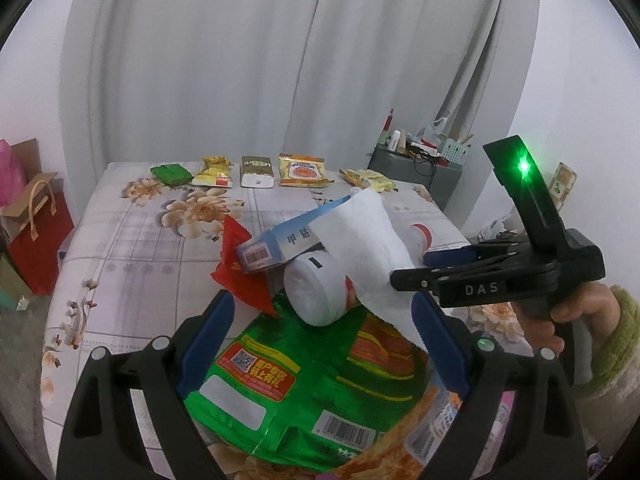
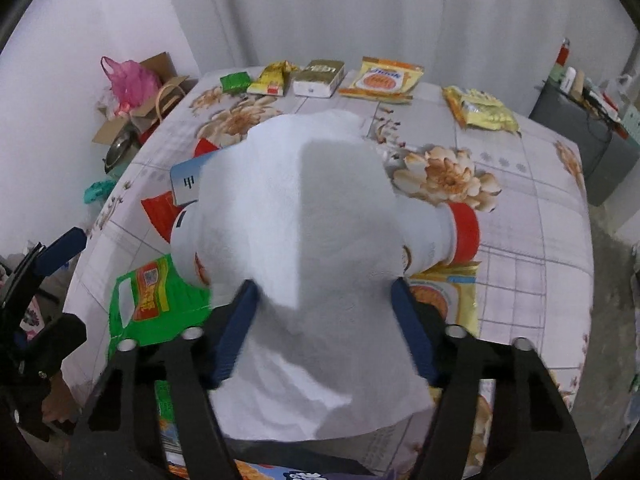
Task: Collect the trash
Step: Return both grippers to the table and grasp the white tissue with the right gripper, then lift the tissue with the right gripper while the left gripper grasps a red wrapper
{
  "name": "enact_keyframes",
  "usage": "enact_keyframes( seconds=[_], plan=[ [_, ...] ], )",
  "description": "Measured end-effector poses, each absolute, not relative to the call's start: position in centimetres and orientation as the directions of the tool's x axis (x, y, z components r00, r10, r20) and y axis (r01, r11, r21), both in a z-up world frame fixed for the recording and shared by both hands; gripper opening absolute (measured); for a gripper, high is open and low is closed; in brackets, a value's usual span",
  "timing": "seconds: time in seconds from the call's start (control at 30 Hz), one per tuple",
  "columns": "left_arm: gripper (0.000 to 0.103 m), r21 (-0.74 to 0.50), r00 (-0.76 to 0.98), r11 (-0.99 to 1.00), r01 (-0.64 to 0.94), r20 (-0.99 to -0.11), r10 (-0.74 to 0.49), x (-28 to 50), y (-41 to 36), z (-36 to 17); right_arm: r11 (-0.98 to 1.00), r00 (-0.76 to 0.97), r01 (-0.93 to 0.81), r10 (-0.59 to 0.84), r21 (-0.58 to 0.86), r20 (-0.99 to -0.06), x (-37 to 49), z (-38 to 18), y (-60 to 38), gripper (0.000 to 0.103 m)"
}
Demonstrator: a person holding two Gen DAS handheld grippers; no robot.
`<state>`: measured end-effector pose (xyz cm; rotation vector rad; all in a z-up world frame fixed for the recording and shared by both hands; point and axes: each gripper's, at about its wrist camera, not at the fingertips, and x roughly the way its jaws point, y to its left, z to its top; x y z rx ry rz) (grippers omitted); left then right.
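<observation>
A pile of trash lies on the floral tablecloth (image 1: 132,240). In it are a green snack bag (image 1: 280,380), a white bottle (image 1: 316,300) with a red cap (image 2: 464,234), a blue box (image 1: 276,246) and a red wrapper (image 1: 236,272). A white tissue (image 2: 304,220) drapes over the bottle. My right gripper (image 2: 323,286) reaches in from the right, and its blue pads pinch the tissue from both sides. My left gripper (image 1: 324,320) stands wide open low over the green bag, with the bottle's base just ahead of its fingers. A hand in a green sleeve (image 1: 592,320) holds the right gripper (image 1: 410,270).
Along the table's far edge lie a green packet (image 1: 170,173), a yellow wrapper (image 1: 214,172), a small box (image 1: 257,171), an orange biscuit packet (image 1: 304,171) and a crumpled yellow bag (image 1: 368,180). A red paper bag (image 1: 36,240) stands on the floor at left. A grey cabinet (image 1: 416,172) sits at back right.
</observation>
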<state>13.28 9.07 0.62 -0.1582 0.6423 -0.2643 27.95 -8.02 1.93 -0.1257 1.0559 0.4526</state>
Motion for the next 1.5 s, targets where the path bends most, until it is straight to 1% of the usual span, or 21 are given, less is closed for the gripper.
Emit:
enact_keyframes(
  seconds=[0.03,0.07,0.13,0.27,0.5,0.63,0.67,0.73,0.77,0.87,0.9,0.93,1.03,1.1,1.13,1.2,1.23,1.27,1.3,1.37,1.5],
  plan=[
    [0.088,-0.229,0.769,0.954,0.191,-0.570,-0.291,13.3,9.2,0.5,0.901,0.408,-0.417,0.302,0.119,-0.861,27.9,1.9,-8.0,0.046],
    [0.088,-0.231,0.768,0.954,0.190,-0.570,-0.291,13.3,9.3,0.5,0.900,0.406,-0.417,0.308,0.125,-0.860,27.8,2.0,-8.1,0.042],
    [0.088,-0.236,0.768,0.954,0.187,-0.570,-0.291,13.2,9.4,0.5,0.899,0.404,-0.417,0.315,0.133,-0.859,27.6,2.1,-8.2,0.026],
    [0.088,-0.239,0.772,0.954,0.181,-0.567,-0.288,13.2,9.7,0.4,0.902,0.421,-0.403,0.332,0.153,-0.844,27.2,2.8,-8.7,0.015],
    [0.088,-0.251,0.783,0.953,0.169,-0.553,-0.284,13.3,10.4,0.5,0.895,0.459,-0.390,0.392,0.216,-0.797,26.3,4.7,-10.4,0.008],
    [0.088,-0.291,0.782,0.948,0.127,-0.559,-0.276,14.5,11.8,0.1,0.890,0.484,-0.383,0.422,0.249,-0.766,25.8,5.7,-11.2,0.005],
    [0.086,-0.310,0.774,0.945,0.107,-0.570,-0.275,15.1,12.4,-0.3,0.888,0.489,-0.383,0.430,0.257,-0.759,25.7,5.9,-11.3,0.004],
    [0.082,-0.369,0.749,0.927,0.069,-0.595,-0.293,16.4,13.6,-1.1,0.884,0.500,-0.383,0.442,0.267,-0.745,25.5,6.4,-11.6,0.002],
    [0.078,-0.419,0.720,0.907,0.034,-0.619,-0.313,17.5,14.6,-1.8,0.884,0.508,-0.383,0.445,0.270,-0.738,25.4,6.7,-11.7,0.002],
    [0.065,-0.511,0.676,0.858,-0.056,-0.652,-0.344,19.5,16.7,-3.6,0.882,0.528,-0.380,0.455,0.280,-0.717,25.0,7.5,-12.1,0.002],
    [0.061,-0.526,0.669,0.848,-0.073,-0.656,-0.349,19.9,17.2,-4.0,0.882,0.536,-0.378,0.456,0.281,-0.711,24.8,7.7,-12.3,0.002],
    [0.059,-0.546,0.663,0.833,-0.088,-0.657,-0.360,20.3,17.6,-4.5,0.882,0.542,-0.375,0.457,0.283,-0.706,24.7,7.9,-12.4,0.002],
    [0.050,-0.596,0.646,0.794,-0.117,-0.653,-0.395,21.2,18.5,-5.5,0.885,0.548,-0.371,0.454,0.282,-0.703,24.3,7.9,-12.7,0.002],
    [0.041,-0.618,0.636,0.776,-0.125,-0.650,-0.415,21.7,18.7,-6.1,0.887,0.551,-0.369,0.450,0.278,-0.703,24.0,7.8,-12.7,0.002],
    [0.038,-0.620,0.633,0.774,-0.127,-0.652,-0.418,21.9,18.7,-6.2,0.888,0.553,-0.367,0.447,0.276,-0.703,23.9,7.7,-12.7,0.002],
    [0.025,-0.626,0.625,0.769,-0.129,-0.654,-0.427,22.3,18.6,-6.7,0.891,0.559,-0.362,0.443,0.274,-0.701,23.5,7.6,-12.9,0.002],
    [0.021,-0.628,0.623,0.767,-0.129,-0.653,-0.431,22.3,18.6,-6.8,0.893,0.563,-0.356,0.440,0.276,-0.700,23.4,7.6,-13.1,0.002],
    [0.014,-0.631,0.622,0.764,-0.131,-0.653,-0.432,22.4,18.6,-6.9,0.894,0.566,-0.351,0.439,0.278,-0.698,23.2,7.5,-13.2,0.002],
    [0.010,-0.632,0.624,0.763,-0.131,-0.651,-0.432,22.4,18.7,-7.0,0.895,0.570,-0.346,0.439,0.282,-0.695,23.1,7.5,-13.4,0.002],
    [0.008,-0.628,0.634,0.768,-0.126,-0.646,-0.425,22.2,18.6,-6.8,0.896,0.580,-0.333,0.441,0.295,-0.685,22.9,7.6,-13.9,0.001],
    [0.006,-0.600,0.662,0.790,-0.128,-0.644,-0.382,21.5,18.8,-5.9,0.896,0.597,-0.307,0.445,0.322,-0.667,22.4,7.8,-14.8,0.001]
  ],
)
